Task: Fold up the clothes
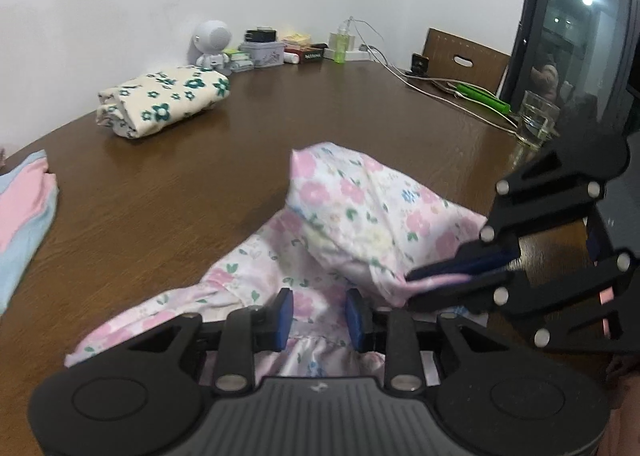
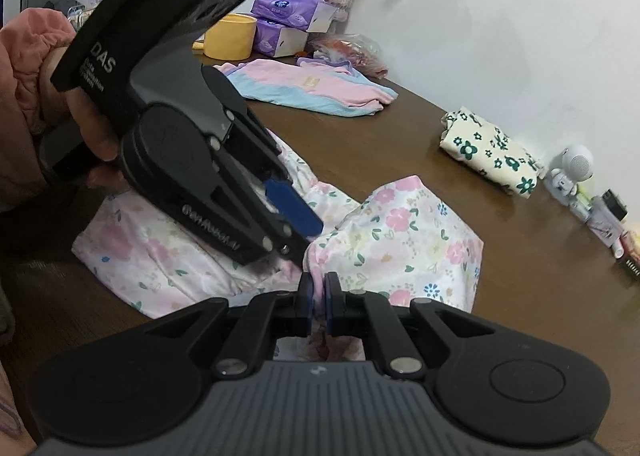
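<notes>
The pink floral garment (image 1: pixel 352 216) lies crumpled on the brown table (image 1: pixel 280 112), with one part raised into a peak and the rest spread flat toward my cameras. My right gripper (image 2: pixel 319 298) has its two blue pads pressed together on an edge of that garment, with pink cloth showing between them; in the left wrist view the same gripper (image 1: pixel 448 276) enters from the side of the garment and pinches a fold. My left gripper (image 1: pixel 320 314) stands with its pads apart, hanging just over the gathered hem of the garment and gripping nothing; in the right wrist view it (image 2: pixel 296 212) sits above the flat part of the garment, held by a hand in a pink sleeve. Beyond the garment, well apart toward the wall, a folded cream cloth with green flowers (image 1: pixel 164 102) rests on the table. A pink and blue garment (image 2: pixel 308 90) lies flat farther off from the floral one. A small white robot figure (image 1: pixel 212 44) stands behind the cream cloth, and a drinking glass (image 1: pixel 538 118) stands at the table edge past the floral garment.
</notes>
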A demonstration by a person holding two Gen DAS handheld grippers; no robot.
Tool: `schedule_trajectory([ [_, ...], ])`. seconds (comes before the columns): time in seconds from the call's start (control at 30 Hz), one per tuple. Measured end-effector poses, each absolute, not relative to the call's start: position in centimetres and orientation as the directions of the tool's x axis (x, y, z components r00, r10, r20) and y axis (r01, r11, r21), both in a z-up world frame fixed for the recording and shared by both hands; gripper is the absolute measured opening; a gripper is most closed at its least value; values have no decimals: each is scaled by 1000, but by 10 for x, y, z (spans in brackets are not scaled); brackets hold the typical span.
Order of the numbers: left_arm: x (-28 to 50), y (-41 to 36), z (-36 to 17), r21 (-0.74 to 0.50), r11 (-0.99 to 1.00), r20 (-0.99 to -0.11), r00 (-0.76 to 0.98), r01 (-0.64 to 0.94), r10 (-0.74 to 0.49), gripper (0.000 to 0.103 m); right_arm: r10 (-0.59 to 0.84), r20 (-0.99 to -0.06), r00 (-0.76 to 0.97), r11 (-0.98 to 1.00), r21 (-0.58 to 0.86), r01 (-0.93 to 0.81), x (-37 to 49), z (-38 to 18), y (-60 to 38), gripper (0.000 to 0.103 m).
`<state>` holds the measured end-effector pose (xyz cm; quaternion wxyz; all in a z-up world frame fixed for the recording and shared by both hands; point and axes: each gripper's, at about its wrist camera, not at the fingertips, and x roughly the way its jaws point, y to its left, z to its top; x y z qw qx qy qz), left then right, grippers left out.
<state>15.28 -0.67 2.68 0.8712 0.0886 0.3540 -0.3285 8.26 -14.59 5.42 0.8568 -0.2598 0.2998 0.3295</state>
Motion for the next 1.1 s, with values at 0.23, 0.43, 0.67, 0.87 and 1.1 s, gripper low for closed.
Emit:
schedule_trajectory([
  [0.23,149,16,56,-76,801,-582,626,594,-519,27,431,-691,580,665,-191,-722,84,47,-144,7],
  [0.43,141,-8,65,-77,740,-532,600,668,-598,25,445,-697,562,682,-143,-717,87,39,-142,11],
  [0.67,163,-36,40,-81,759,-620,564,646,-546,18,477,-685,550,705,-75,-705,88,39,-147,22],
  [0.87,174,-22,33,-121,771,-624,557,625,-549,19,597,-617,512,713,117,-691,80,69,-193,31],
  [1.1,173,-22,33,-100,772,-628,561,628,-539,19,518,-595,615,801,83,-593,84,75,-223,33],
])
